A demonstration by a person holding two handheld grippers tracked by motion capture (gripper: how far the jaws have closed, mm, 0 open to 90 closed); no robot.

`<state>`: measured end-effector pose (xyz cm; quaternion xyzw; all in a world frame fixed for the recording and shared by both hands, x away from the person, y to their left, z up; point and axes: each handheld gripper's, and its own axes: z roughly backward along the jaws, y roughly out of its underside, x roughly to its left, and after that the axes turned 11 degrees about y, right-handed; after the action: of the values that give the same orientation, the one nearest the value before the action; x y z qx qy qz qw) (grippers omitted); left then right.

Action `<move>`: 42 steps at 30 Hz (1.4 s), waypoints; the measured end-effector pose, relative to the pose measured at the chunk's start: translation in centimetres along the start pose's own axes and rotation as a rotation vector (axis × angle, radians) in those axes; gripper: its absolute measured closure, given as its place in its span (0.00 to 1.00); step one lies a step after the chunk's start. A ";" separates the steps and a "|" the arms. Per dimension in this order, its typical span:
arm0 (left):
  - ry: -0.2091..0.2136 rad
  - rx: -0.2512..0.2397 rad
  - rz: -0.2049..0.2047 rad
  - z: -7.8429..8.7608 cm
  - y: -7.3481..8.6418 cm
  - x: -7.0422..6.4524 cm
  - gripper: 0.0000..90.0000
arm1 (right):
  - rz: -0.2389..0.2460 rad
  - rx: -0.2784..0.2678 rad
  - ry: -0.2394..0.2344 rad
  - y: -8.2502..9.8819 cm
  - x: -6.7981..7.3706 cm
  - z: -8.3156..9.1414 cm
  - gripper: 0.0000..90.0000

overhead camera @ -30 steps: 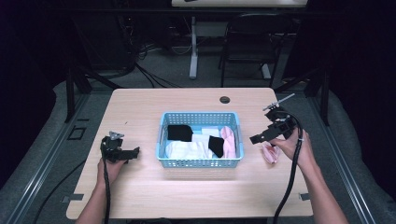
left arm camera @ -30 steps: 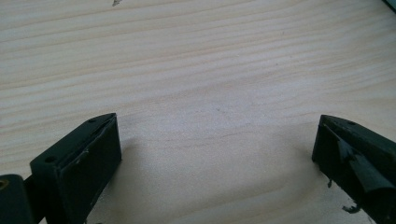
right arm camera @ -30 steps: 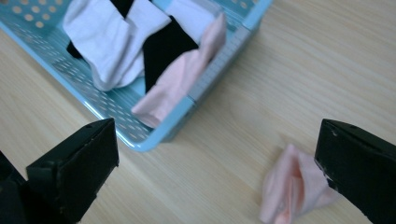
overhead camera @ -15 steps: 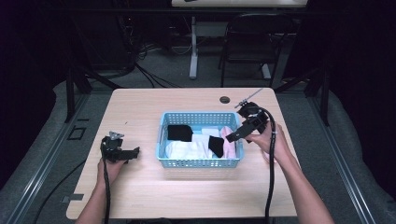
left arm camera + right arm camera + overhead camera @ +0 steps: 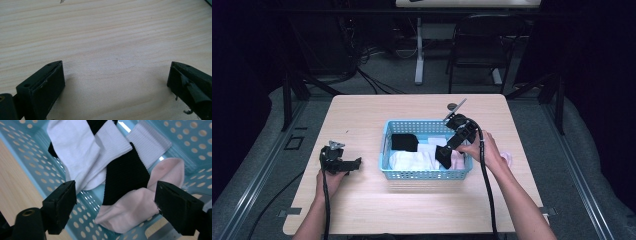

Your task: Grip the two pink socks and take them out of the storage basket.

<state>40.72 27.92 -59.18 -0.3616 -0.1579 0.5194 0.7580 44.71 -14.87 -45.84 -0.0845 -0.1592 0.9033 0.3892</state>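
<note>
I'm bringing my right gripper [image 5: 445, 159] down into the pale blue perforated plastic basket [image 5: 392, 131]; its jaws have just been closing but are spread, straddling the black ribbed sock [image 5: 125, 173] and pale pink sock [image 5: 135, 207] there without pinching. Next I'm judging: lower, then close. My left gripper [image 5: 356, 163], spread, is resting on the wooden tabletop [image 5: 362, 110] left of the basket
</note>
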 end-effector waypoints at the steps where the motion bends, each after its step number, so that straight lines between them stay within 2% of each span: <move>1: 0.000 0.000 0.000 0.0 0.0 0.0 0.01 | -0.010 0.020 0.002 -0.1 -0.2 -0.9 0.23; 4: 0.002 0.003 -0.002 0.0 0.0 0.0 0.01 | -0.019 0.035 0.000 -0.2 -0.5 -1.5 0.26; 7: 0.002 0.002 -0.003 0.0 0.0 0.0 0.01 | -0.027 0.036 0.019 -0.2 -0.7 -2.0 0.28; 12: 0.001 0.000 -0.003 0.0 0.0 0.0 0.01 | -0.006 0.109 0.066 -0.1 -0.7 -3.0 0.32; 14: 0.001 0.002 -0.003 0.0 0.0 0.0 0.01 | -0.011 0.118 0.080 0.1 -0.5 -3.6 0.34; 15: 0.002 0.003 -0.003 0.0 0.0 0.0 0.01 | 0.012 0.153 0.086 0.2 -0.5 -4.0 0.35; 16: 0.003 0.005 -0.003 0.0 0.0 0.0 0.01 | 0.012 0.153 0.086 0.2 -0.5 -4.0 0.35; 18: 0.003 0.005 -0.003 0.0 0.0 0.0 0.01 | 0.037 0.197 0.084 0.3 -0.5 -4.3 0.36; 20: 0.002 0.003 -0.003 0.0 0.0 0.0 0.01 | 0.018 0.197 0.090 0.5 -0.4 -4.7 0.39; 23: 0.003 0.005 -0.003 0.0 0.0 0.0 0.01 | 0.024 0.220 0.101 0.6 -0.3 -5.1 0.45; 25: 0.002 0.003 -0.003 0.0 0.0 0.0 0.01 | 0.033 0.233 0.116 0.7 -0.2 -5.5 0.51; 26: 0.002 0.000 -0.003 0.0 0.0 0.0 0.01 | 0.033 0.233 0.116 0.7 -0.2 -5.5 0.51; 28: 0.002 0.001 -0.003 0.0 0.0 0.0 0.01 | 0.029 0.242 0.151 0.7 -0.2 -5.7 0.58; 32: 0.002 0.004 -0.003 0.0 0.0 0.0 0.01 | 0.024 0.253 0.164 0.7 0.0 -6.0 0.73; 33: 0.003 0.005 -0.003 0.0 0.0 0.0 0.01 | 0.052 0.268 0.178 0.7 -0.1 -6.0 0.78; 34: 0.003 0.005 -0.003 0.0 0.0 0.0 0.01 | 0.122 0.346 0.166 0.2 -0.7 -5.5 0.86; 35: 0.002 0.003 -0.003 0.0 0.0 0.0 0.01 | 0.010 0.244 0.158 1.0 -0.1 -6.3 0.88; 38: 0.002 0.003 -0.003 0.0 0.0 0.0 0.01 | 0.005 0.244 0.156 1.0 -0.2 -6.2 0.91; 39: 0.003 0.005 -0.003 0.0 0.0 0.0 0.01 | 0.027 0.263 0.156 0.9 -0.3 -5.9 0.92; 40: 0.003 0.005 -0.003 0.0 0.0 0.0 0.01 | -0.013 0.217 0.153 1.1 -0.1 -6.0 0.92; 41: 0.002 0.002 -0.003 0.0 0.0 0.0 0.01 | -0.007 0.207 0.140 1.0 -0.2 -5.2 0.93; 42: 0.003 0.005 -0.003 0.0 0.0 0.0 0.01 | -0.007 0.207 0.140 1.0 -0.2 -5.2 0.93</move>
<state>40.74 27.94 -59.15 -0.3603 -0.1560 0.5179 0.7601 45.62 -14.50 -51.06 -0.1063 -0.0378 0.9054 0.4092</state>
